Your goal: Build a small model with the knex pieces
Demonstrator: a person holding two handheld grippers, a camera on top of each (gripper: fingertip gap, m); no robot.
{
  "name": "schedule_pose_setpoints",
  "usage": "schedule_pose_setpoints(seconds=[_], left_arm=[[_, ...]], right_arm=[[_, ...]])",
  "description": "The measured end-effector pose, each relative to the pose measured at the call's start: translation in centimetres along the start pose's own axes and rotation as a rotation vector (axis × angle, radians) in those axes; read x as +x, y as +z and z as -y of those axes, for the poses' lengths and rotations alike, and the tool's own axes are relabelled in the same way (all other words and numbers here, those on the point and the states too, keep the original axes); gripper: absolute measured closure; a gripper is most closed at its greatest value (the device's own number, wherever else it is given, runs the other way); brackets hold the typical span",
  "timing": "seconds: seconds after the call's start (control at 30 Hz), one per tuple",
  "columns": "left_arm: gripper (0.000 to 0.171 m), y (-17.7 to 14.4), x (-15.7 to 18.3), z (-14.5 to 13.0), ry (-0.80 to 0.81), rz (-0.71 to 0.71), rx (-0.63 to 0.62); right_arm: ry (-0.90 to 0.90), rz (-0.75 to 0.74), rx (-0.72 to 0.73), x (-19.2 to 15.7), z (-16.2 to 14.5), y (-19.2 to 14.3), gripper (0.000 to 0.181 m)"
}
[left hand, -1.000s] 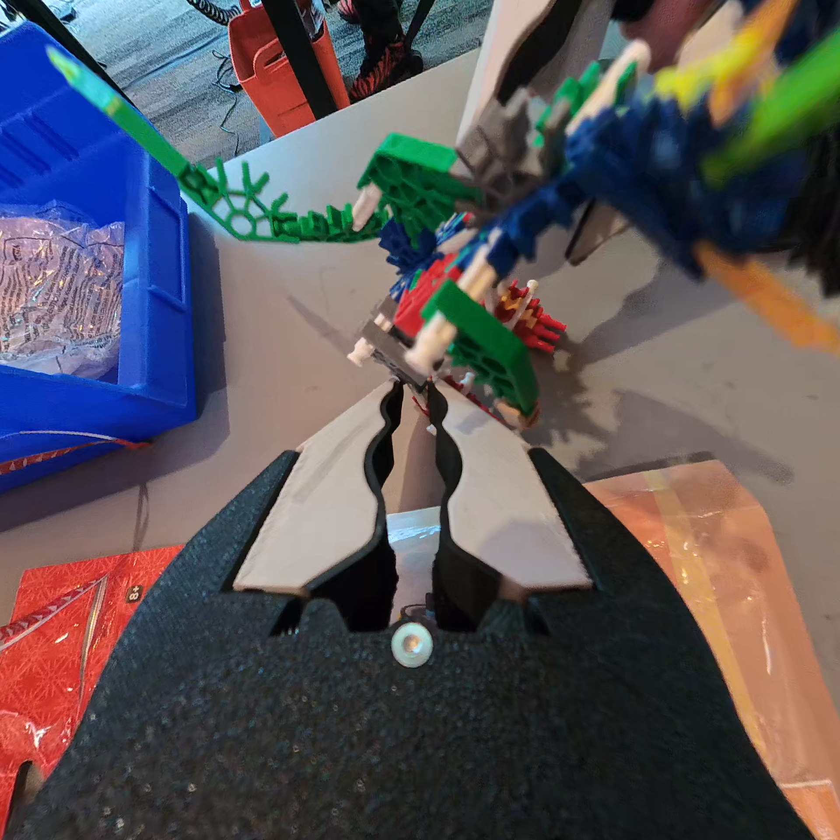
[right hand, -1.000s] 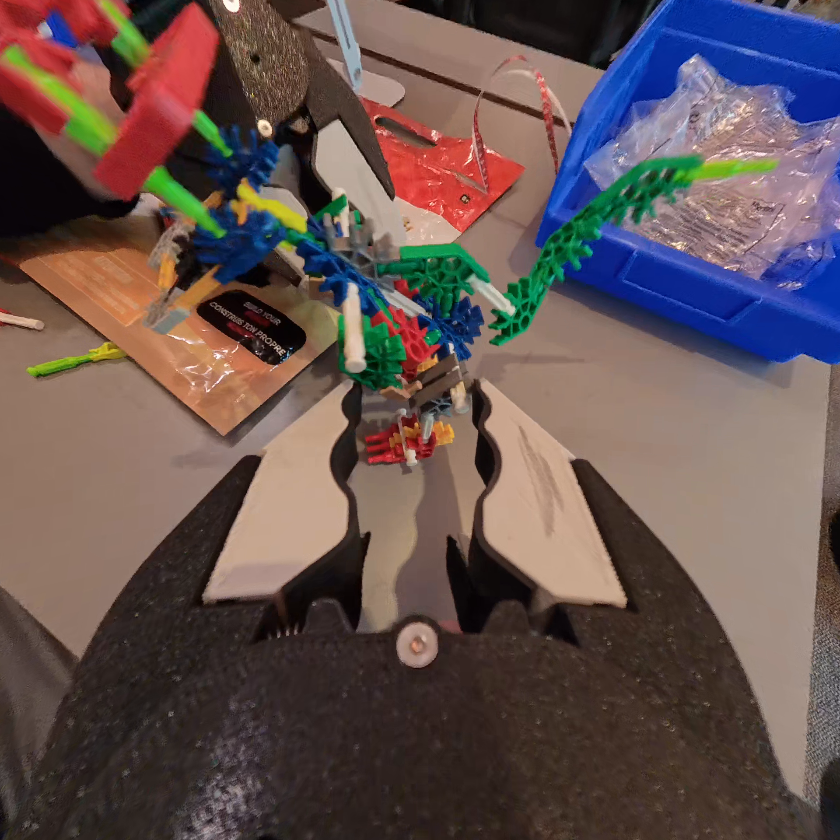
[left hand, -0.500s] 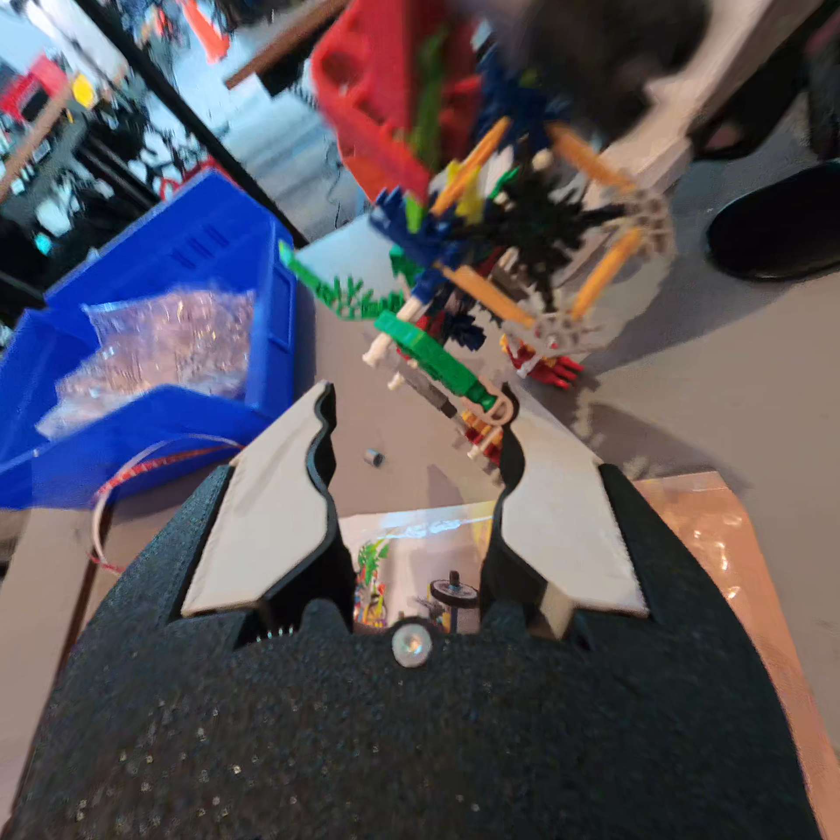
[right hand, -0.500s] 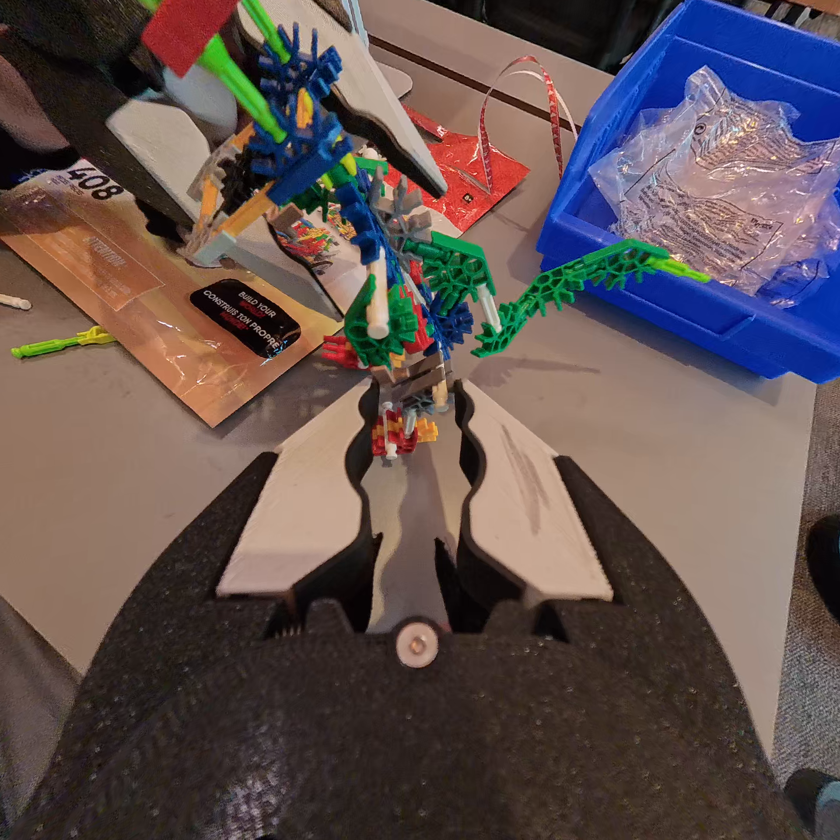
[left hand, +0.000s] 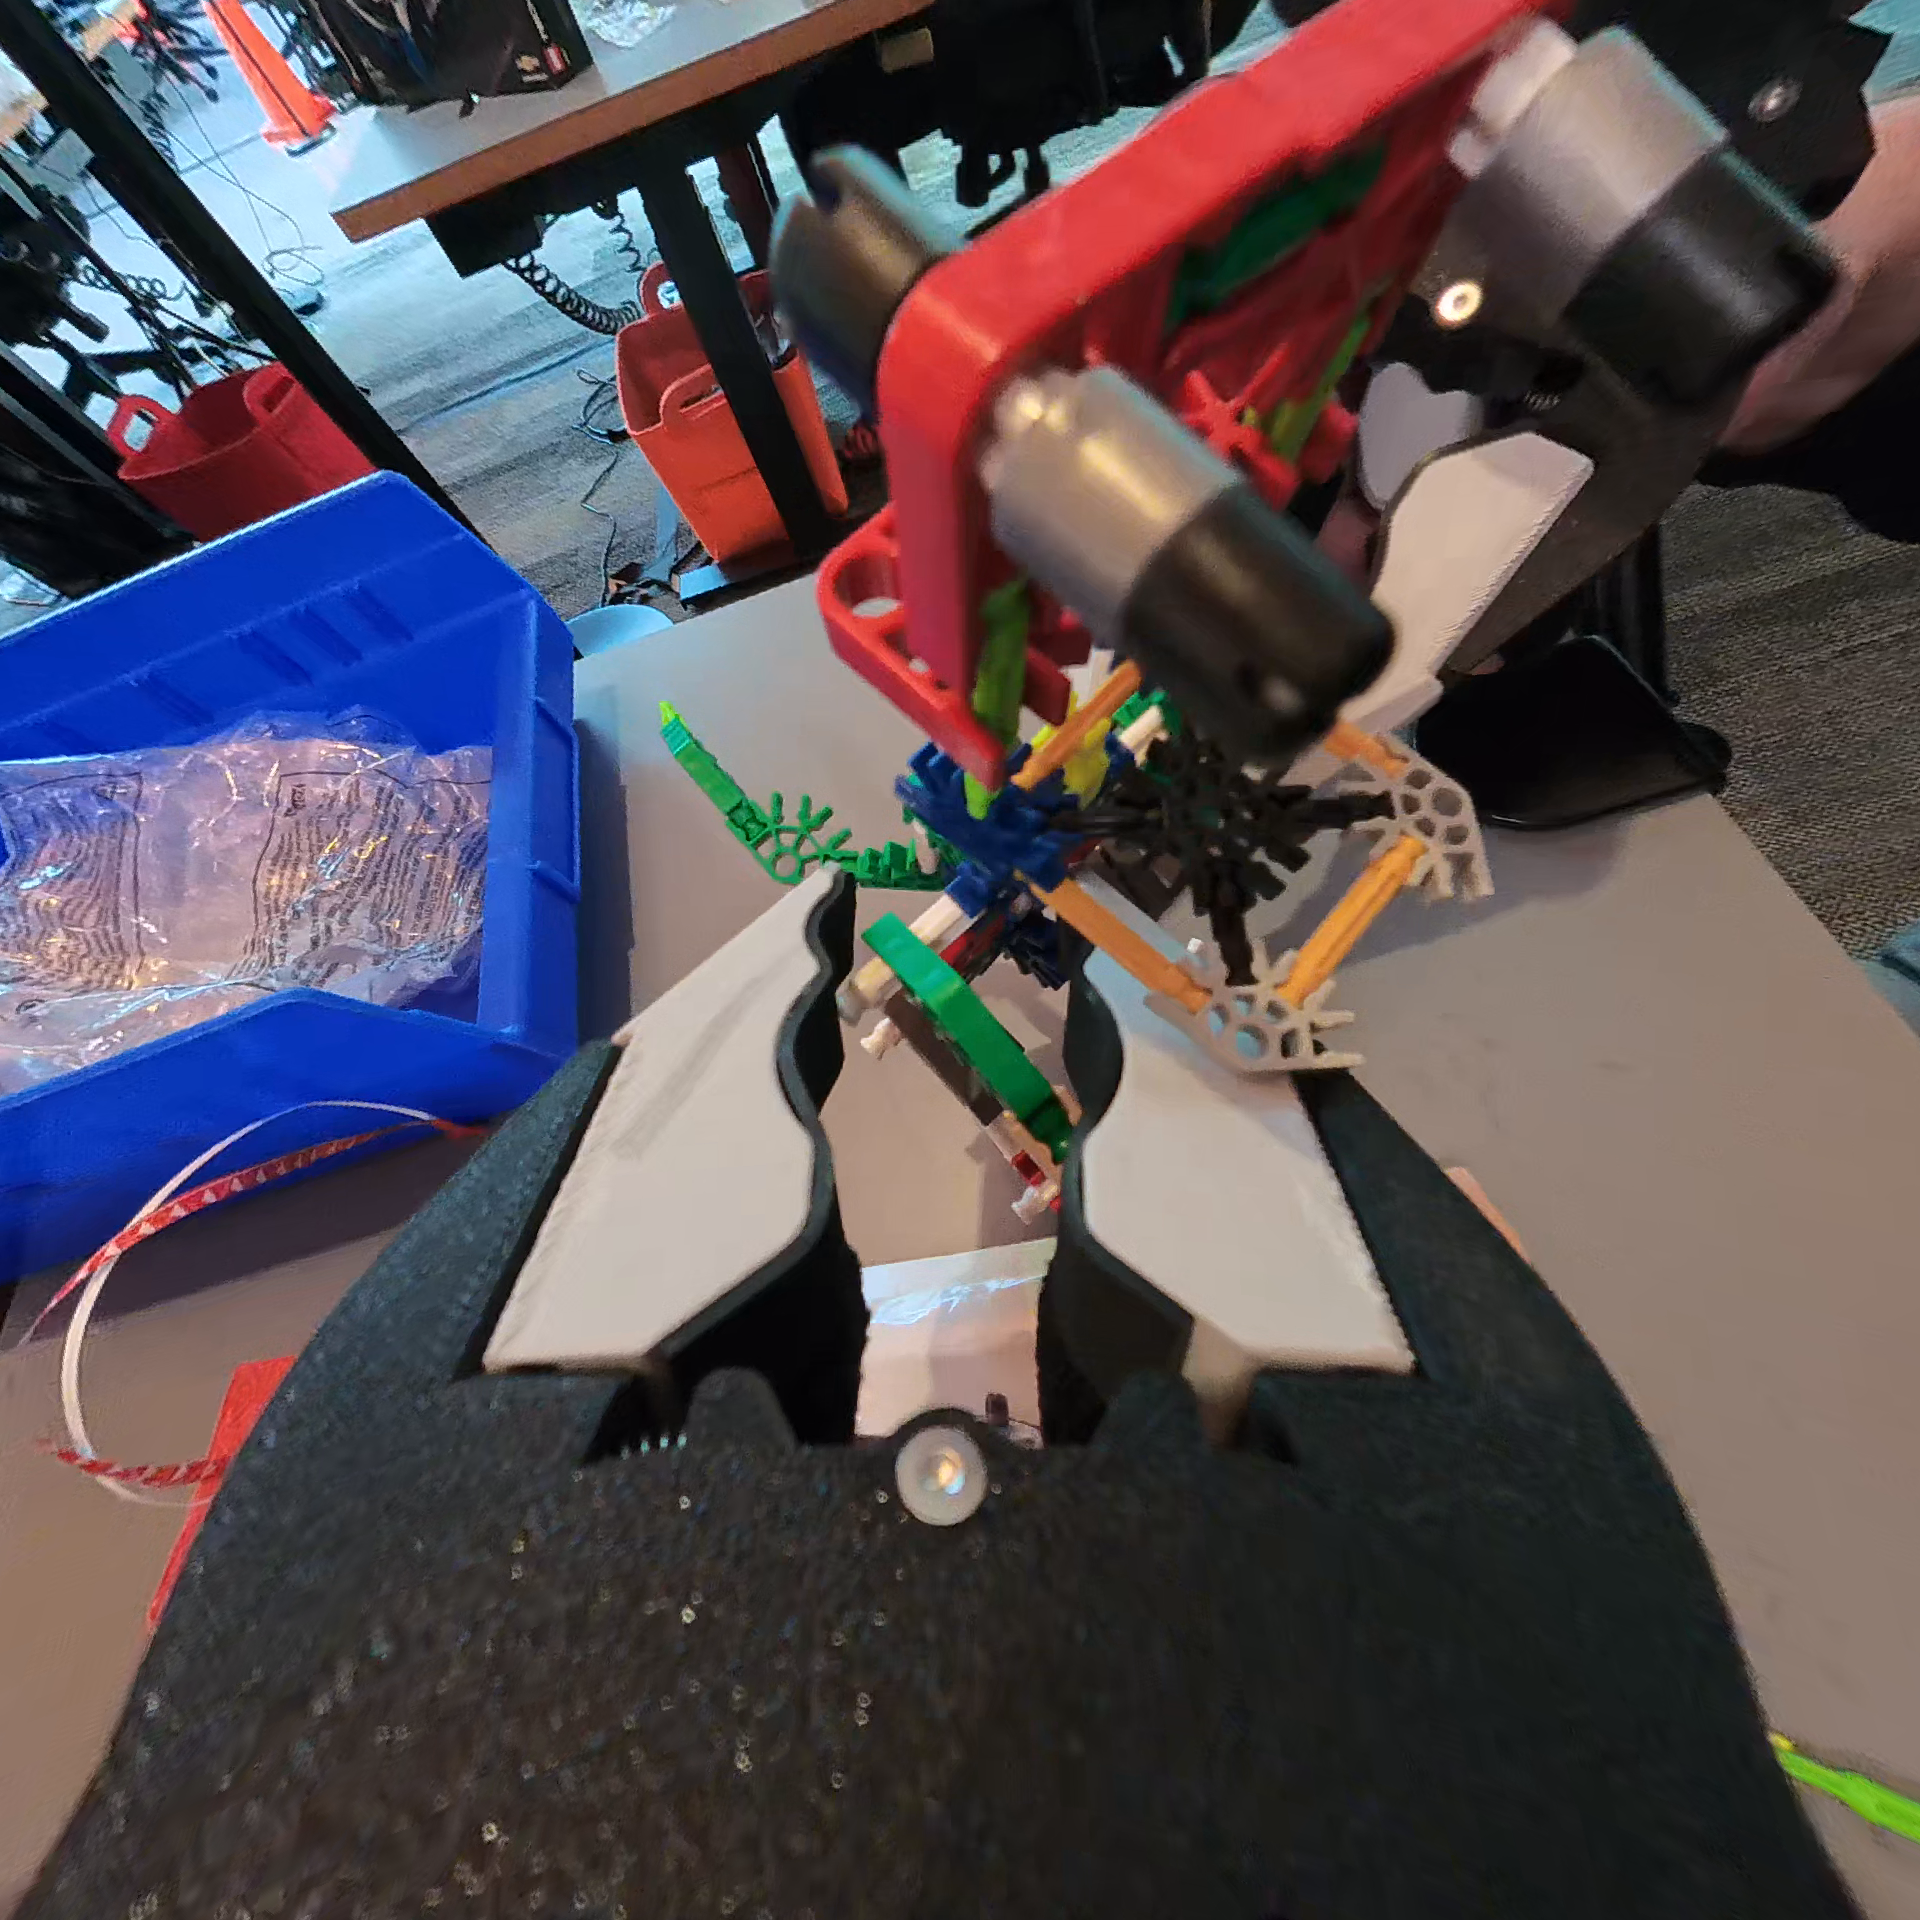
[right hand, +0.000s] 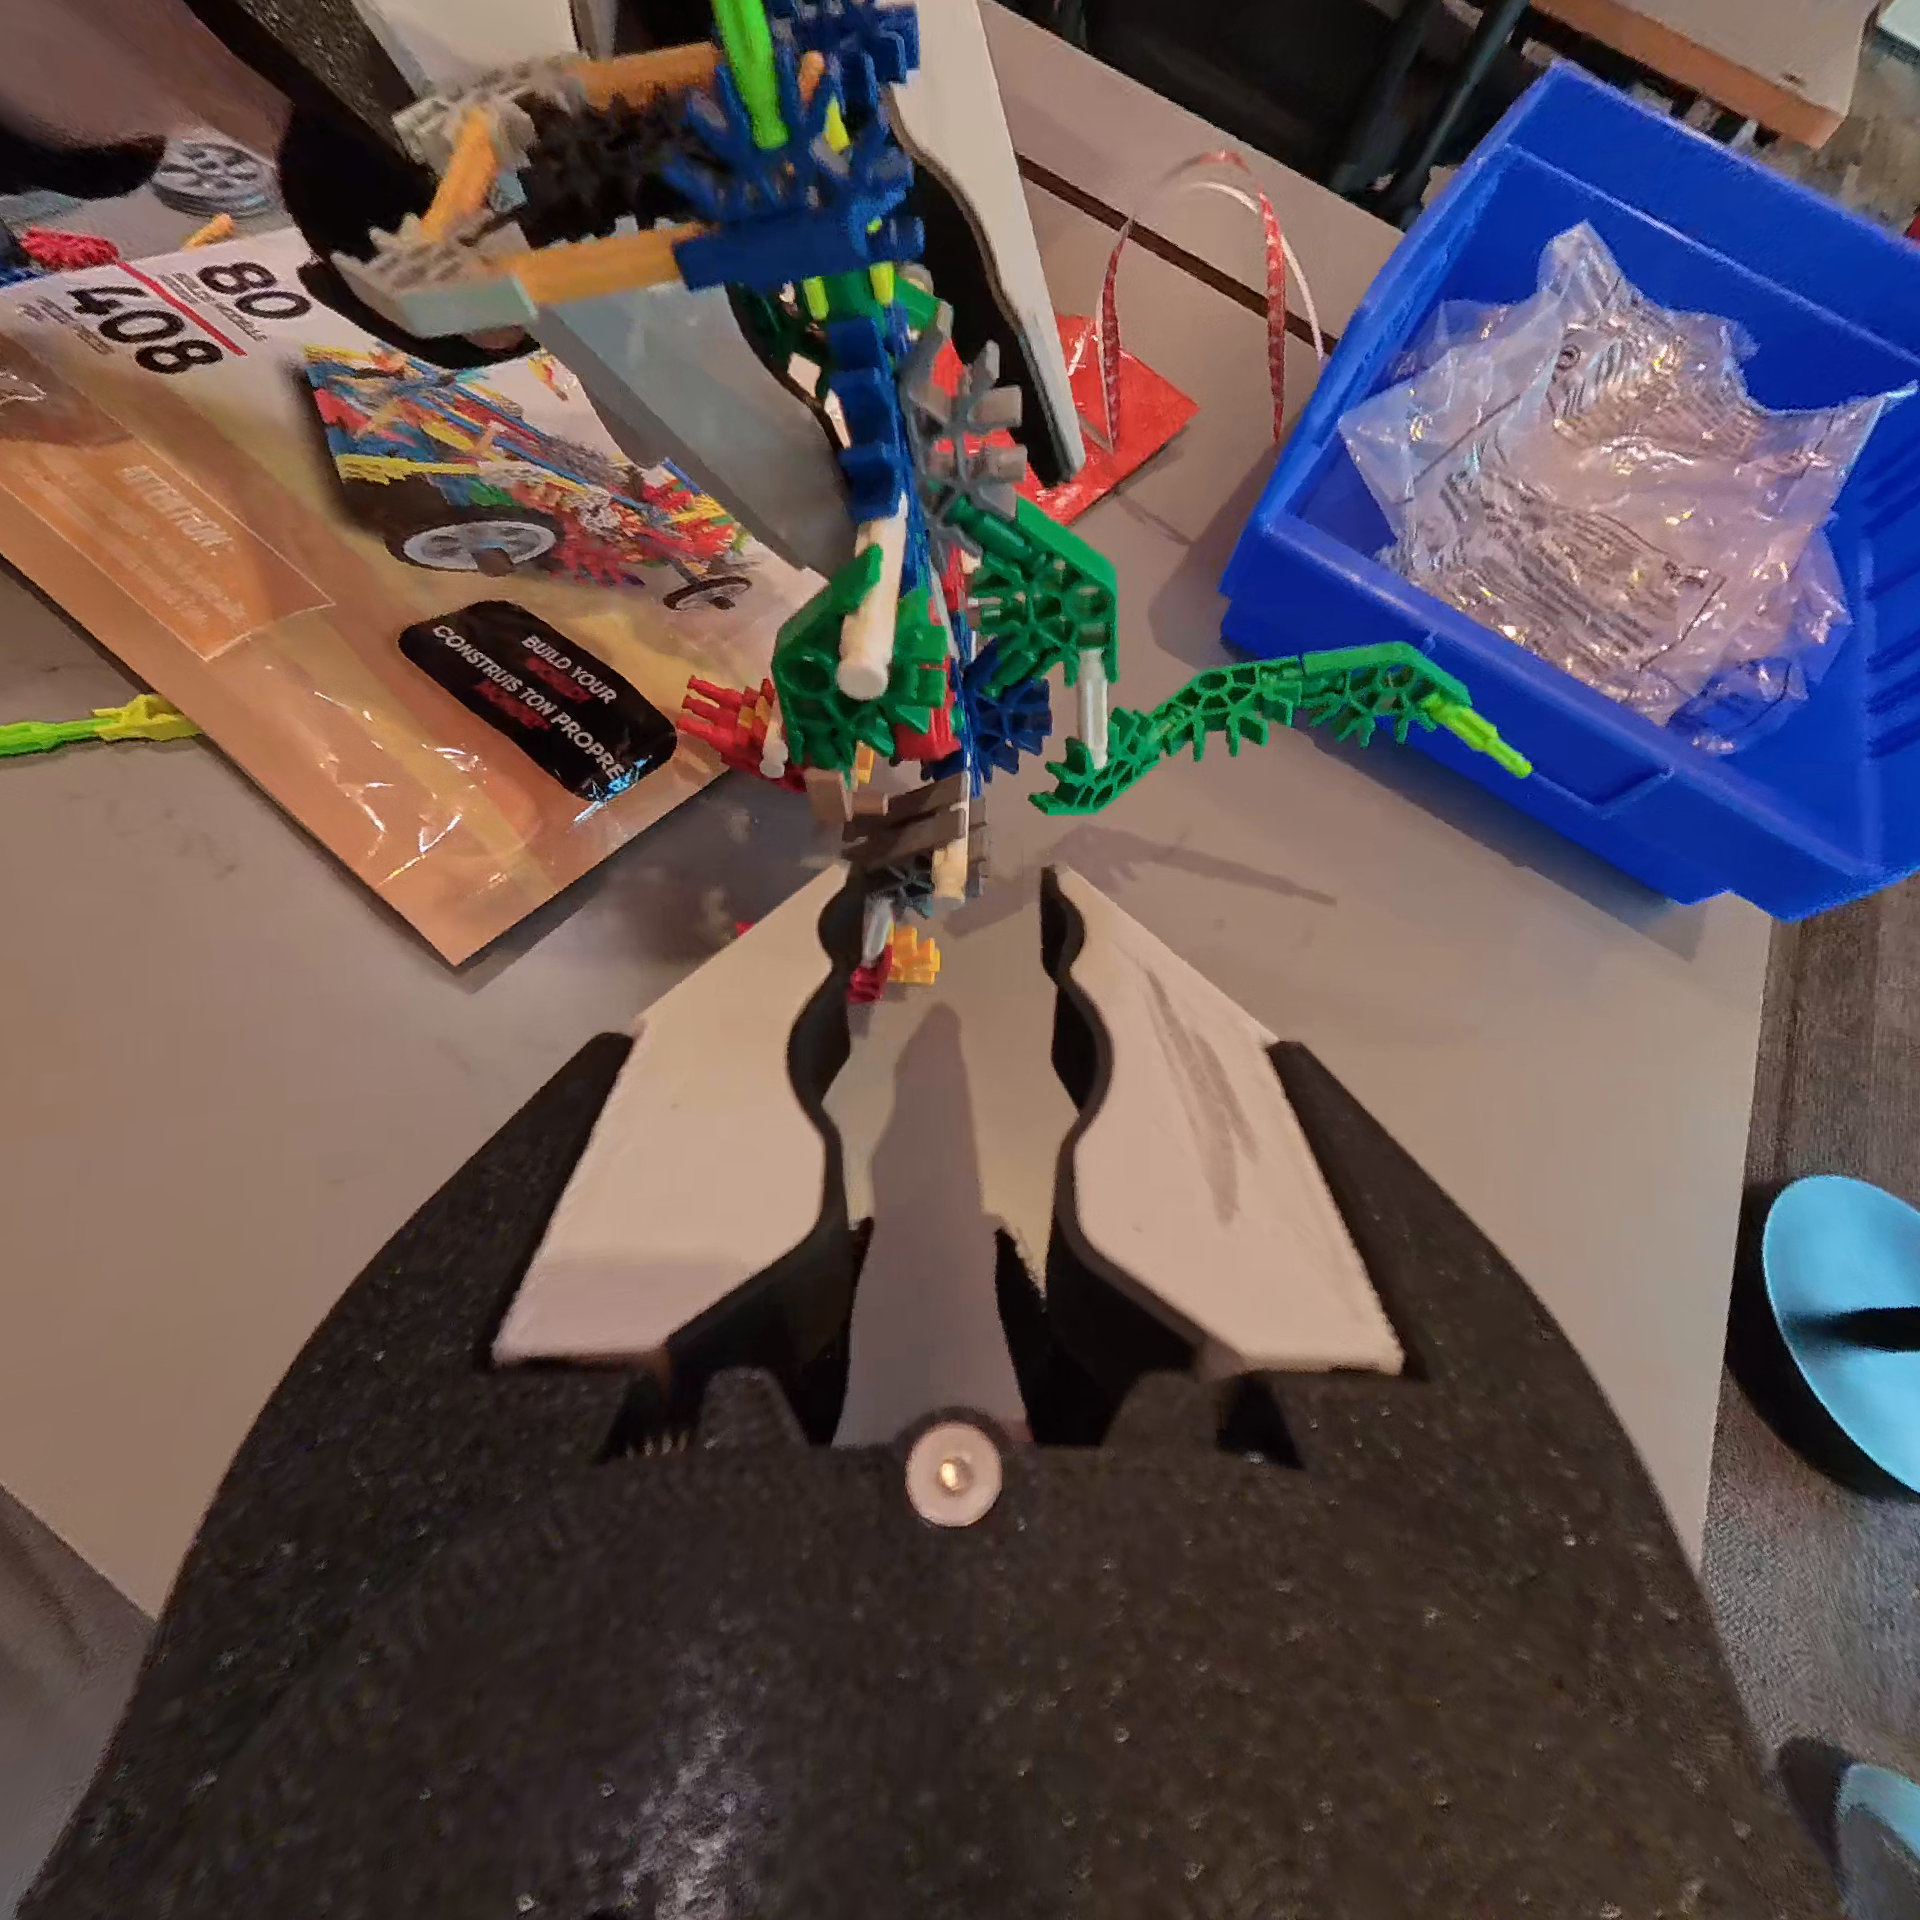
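Observation:
A multicoloured rod-and-connector model point(left hand: 1039, 831) stands tilted over the grey table point(left hand: 1558, 1143). Its red frame with grey-black wheels point(left hand: 1184, 540) is at the top, and a green curved tail point(right hand: 1278, 696) points at the blue bin. My left gripper point(left hand: 956, 956) is open around a green connector point(left hand: 956, 1018) low on the model. My right gripper point(right hand: 940, 894) is open, its tips just short of the model's grey-brown base point(right hand: 914, 821). In the right wrist view the left gripper's white fingers point(right hand: 987, 260) straddle the model's blue part. I cannot tell what supports the model.
A blue bin point(right hand: 1558, 748) holding a clear plastic bag point(right hand: 1610, 499) sits beside the model. A printed package point(right hand: 312, 582), a red wrapper point(right hand: 1122, 416), a red-white ribbon point(left hand: 125, 1247) and a lime rod point(right hand: 94, 727) lie on the table. The table edge point(right hand: 1725, 1143) is close on the right. Left tips to right tips: about 6 centimeters. The printed package point(right hand: 312, 582) is about equally far from each gripper, around 15 centimeters.
The left gripper was nearly shut on a grey part, then opened and drew back. The right gripper closed in a little. The model tipped, so its red wheeled frame now looms in the left view.

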State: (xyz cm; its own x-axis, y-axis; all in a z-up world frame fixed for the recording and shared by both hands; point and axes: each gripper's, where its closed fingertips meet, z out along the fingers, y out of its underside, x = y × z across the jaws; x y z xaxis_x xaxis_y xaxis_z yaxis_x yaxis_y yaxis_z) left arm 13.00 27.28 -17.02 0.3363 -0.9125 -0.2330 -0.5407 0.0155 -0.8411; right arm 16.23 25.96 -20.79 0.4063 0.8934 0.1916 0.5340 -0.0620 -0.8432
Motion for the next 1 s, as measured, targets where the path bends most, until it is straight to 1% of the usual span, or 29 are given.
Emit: schedule_pose_setpoints(seconds=[0.03, 0.13, 0.23, 0.27, 0.33, 0.4, 0.5, 0.7, 0.8, 0.93, 1.0], left_arm=[[0.135, 0.0, -0.1, -0.1, -0.009, 0.009, 0.001], [0.135, -0.2, -0.1, -0.2, -0.042, 0.004, 0.018], [0.135, -0.2, 0.2, -0.2, -0.067, -0.008, 0.038], [0.135, -0.2, 0.2, -0.2, -0.074, -0.004, 0.044], [0.135, -0.2, 0.3, -0.1, -0.089, -0.009, 0.047], [0.136, -0.1, 0.1, -0.1, -0.12, -0.008, 0.03], [0.137, 0.4, 0.0, 0.0, -0.165, -0.034, -0.017], [0.143, 1.1, -0.1, 0.1, -0.326, -0.187, -0.149], [0.143, 1.2, -0.4, 0.2, -0.33, -0.216, -0.192], [0.133, 1.2, -0.6, -0.1, -0.256, -0.161, -0.174], [0.131, 0.7, -0.5, -0.2, -0.235, -0.143, -0.122]], right_arm=[[0.013, 0.006, 0.002, -0.1, -0.1, -0.1, 0.143], [0.076, 0.09, -0.006, -1.6, -0.5, 0.3, 0.129], [0.079, 0.083, -0.055, -1.8, -1.3, 1.9, 0.131], [0.087, 0.083, -0.066, -1.8, -1.5, 2.5, 0.135], [0.068, 0.048, -0.075, -1.2, -1.6, 3.1, 0.151], [0.035, 0.038, -0.087, -0.9, -1.6, 3.2, 0.151], [-0.055, -0.027, -0.141, 0.3, -2.2, 2.9, 0.153], [-0.075, -0.051, -0.168, 1.0, -2.6, 2.7, 0.152], [-0.074, -0.041, -0.156, 0.9, -2.6, 2.7, 0.152], [-0.053, -0.015, -0.14, 0.7, -2.6, 2.7, 0.153], [-0.043, 0.004, -0.137, 0.6, -2.6, 2.7, 0.153]])
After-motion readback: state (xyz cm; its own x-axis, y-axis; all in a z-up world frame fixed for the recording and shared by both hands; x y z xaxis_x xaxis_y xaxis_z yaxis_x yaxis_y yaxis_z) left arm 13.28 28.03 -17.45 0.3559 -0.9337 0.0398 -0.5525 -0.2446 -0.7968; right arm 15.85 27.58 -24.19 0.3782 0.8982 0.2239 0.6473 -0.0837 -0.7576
